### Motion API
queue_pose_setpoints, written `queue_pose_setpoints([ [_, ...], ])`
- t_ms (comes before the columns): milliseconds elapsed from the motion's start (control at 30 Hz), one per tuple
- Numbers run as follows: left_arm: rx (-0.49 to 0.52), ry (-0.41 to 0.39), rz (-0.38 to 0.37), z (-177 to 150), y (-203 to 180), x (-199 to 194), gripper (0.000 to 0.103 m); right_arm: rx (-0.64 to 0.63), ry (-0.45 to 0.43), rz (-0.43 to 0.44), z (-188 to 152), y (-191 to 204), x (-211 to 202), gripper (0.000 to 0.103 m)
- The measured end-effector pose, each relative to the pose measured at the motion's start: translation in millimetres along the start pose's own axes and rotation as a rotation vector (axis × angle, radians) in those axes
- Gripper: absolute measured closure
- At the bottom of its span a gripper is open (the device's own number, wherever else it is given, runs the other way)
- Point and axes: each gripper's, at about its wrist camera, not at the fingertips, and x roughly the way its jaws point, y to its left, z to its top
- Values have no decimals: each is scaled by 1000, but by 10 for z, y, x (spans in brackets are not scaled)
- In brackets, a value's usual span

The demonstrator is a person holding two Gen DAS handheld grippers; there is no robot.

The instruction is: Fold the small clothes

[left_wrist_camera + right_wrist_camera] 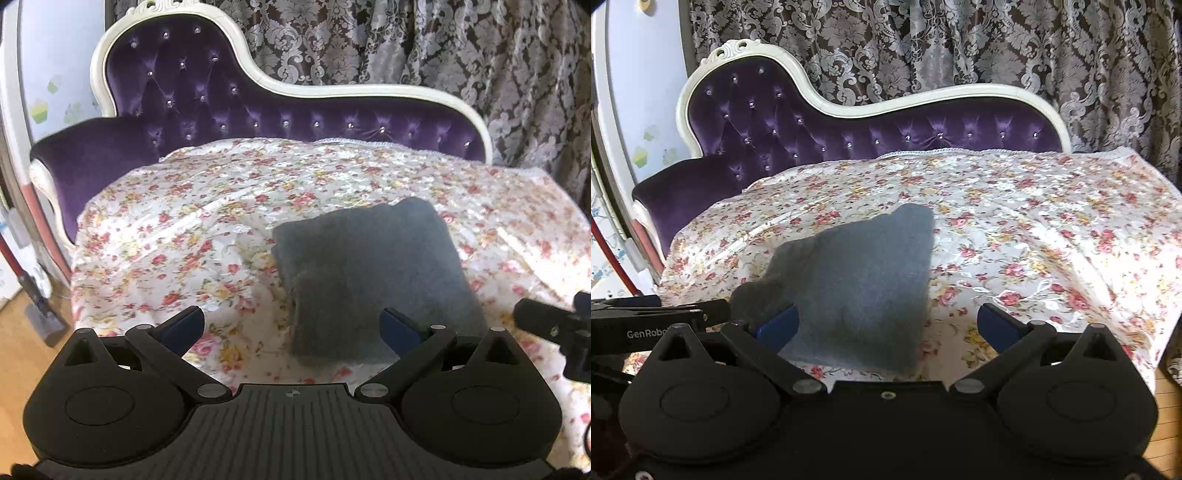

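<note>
We are working over a purple tufted chaise in front of patterned curtains, its seat covered by a floral sheet. On that sheet lies the grey cloth, already folded into a thick, roughly rectangular pad, near the front edge of the seat and slightly right of centre in the left wrist view.

The relation we care about is how the pad lies to each tool. Its long axis runs away from us, from the front edge toward the backrest. For our left gripper the pad sits ahead and to the right, its near corner just behind the right finger. For our right gripper the pad sits ahead and to the left, its near-left corner passing behind the left finger. So the pad lies between the two tools, with each about equally near; we judge neither has the clear advantage.

Both pairs of fingers stand wide apart and hold nothing. The right tool's tip shows at the right edge of the left view, beside the pad but apart from it.

We judge that the fold looks close to done; any further fold would bring the near edge toward the far one.
</note>
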Motion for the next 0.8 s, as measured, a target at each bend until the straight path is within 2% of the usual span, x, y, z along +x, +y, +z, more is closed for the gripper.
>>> queue_pose_setpoints([
  [100,42,11,26,-23,-68,-13,0,11,16,-21,-13,18,-22,0],
  [200,54,10,19,-59,-100,-32,0,14,29,1,-29,27,-33,0],
  [333,20,30,-21,-73,-88,-42,0,9,42,-4,-54,54,-40,0],
  [800,-24,80,-46,-118,-45,13,0,5,64,-37,-101,64,-10,0],
])
